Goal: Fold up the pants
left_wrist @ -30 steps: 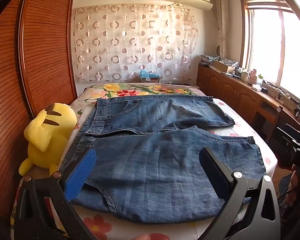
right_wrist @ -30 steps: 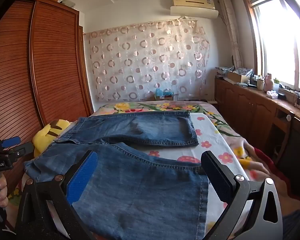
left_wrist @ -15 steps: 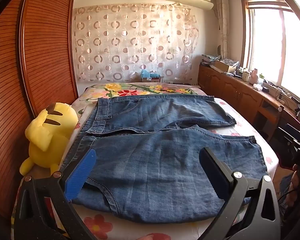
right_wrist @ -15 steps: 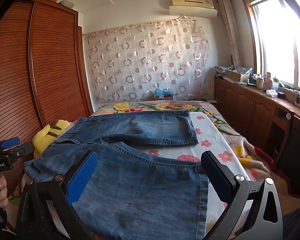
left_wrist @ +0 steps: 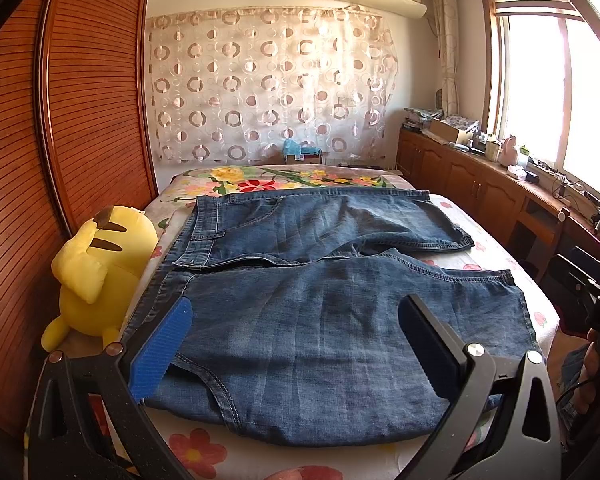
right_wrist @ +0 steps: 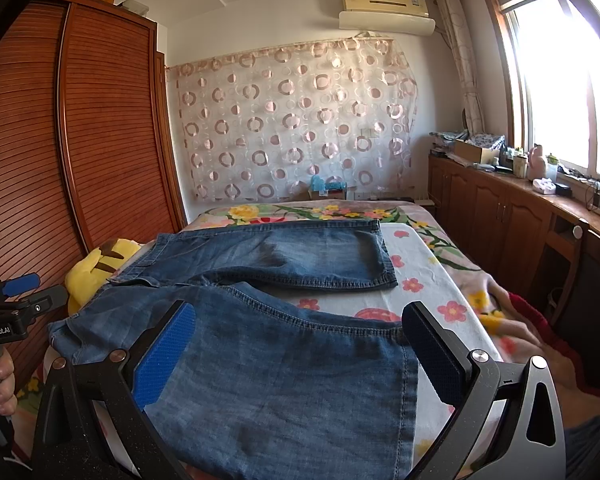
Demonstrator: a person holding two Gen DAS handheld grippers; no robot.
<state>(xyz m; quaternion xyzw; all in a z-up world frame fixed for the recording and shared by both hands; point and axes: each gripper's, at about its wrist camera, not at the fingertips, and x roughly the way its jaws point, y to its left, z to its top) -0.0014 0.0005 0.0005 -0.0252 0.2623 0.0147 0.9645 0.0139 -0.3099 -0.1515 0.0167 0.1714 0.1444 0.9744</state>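
Left wrist view: left gripper spread wide, gripping nothing, hovering over the jeans at the bed's near edge. Right gripper equally wide, empty, above the near leg's hem. Versus 0.5 s ago: no real change.

Bright daylight from the window well to the right of the fingers, blown out to white glare in both views, with a warm flare across the upper right corner. Soft shadows on the pants just beside the blue pads, darker under the right-hand finger. Strong fisheye bending at the edges, the wardrobe left of the fingers bowed, black vignette in the upper left corner; sharp focus throughout, no motion blur.
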